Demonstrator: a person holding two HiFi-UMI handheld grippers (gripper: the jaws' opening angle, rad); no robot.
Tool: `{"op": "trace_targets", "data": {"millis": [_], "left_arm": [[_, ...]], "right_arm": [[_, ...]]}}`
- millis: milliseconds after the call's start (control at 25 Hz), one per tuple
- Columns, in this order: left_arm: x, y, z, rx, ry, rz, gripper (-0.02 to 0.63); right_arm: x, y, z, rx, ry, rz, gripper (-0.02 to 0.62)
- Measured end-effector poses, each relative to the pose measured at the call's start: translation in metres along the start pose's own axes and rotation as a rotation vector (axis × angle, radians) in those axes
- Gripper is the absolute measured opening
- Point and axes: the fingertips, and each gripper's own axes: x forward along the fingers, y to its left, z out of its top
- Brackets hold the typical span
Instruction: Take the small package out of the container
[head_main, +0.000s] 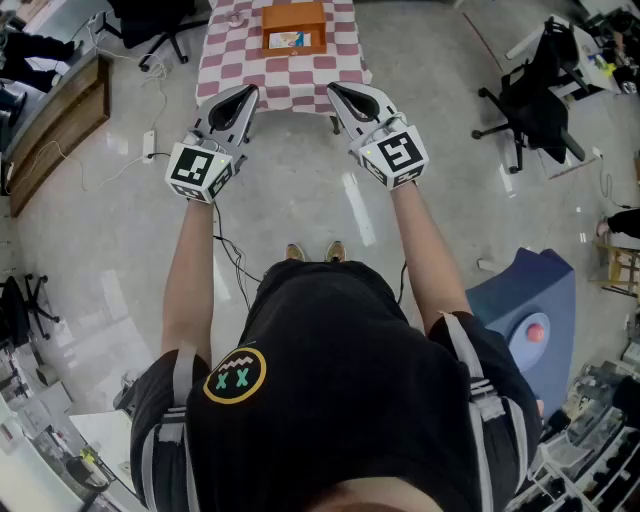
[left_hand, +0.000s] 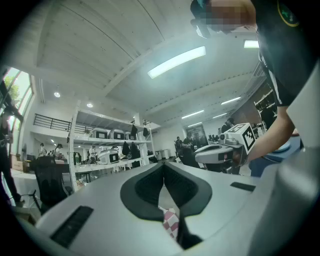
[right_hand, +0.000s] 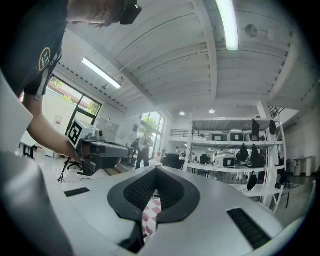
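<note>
An orange container (head_main: 294, 27) stands on a table with a red-and-white checked cloth (head_main: 230, 62) at the top of the head view. Inside it lies a small package (head_main: 288, 40) with a pale label. My left gripper (head_main: 247, 93) and right gripper (head_main: 334, 91) are held level side by side, short of the table's near edge, well apart from the container. Both have their jaws together with nothing between them. In the left gripper view the checked cloth (left_hand: 171, 221) shows below the jaws, as it does in the right gripper view (right_hand: 151, 215).
Office chairs stand at the right (head_main: 535, 95) and back left (head_main: 150, 30). A wooden bench (head_main: 60, 125) runs along the left and a blue machine (head_main: 530, 320) sits at the right. Cables cross the floor. Shelving (right_hand: 235, 150) lines the far wall.
</note>
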Motion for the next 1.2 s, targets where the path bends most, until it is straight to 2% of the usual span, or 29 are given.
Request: {"op": "trace_targets", "data": {"millis": [840, 1200], "left_arm": [[0.003, -0.001, -0.004, 0.004, 0.007, 0.000, 0.020], [0.002, -0.001, -0.005, 0.003, 0.012, 0.002, 0.020]], "right_arm": [[0.000, -0.006, -0.006, 0.021, -0.003, -0.009, 0.020], [0.002, -0.002, -0.009, 0.044, 0.001, 0.018, 0.243]]}}
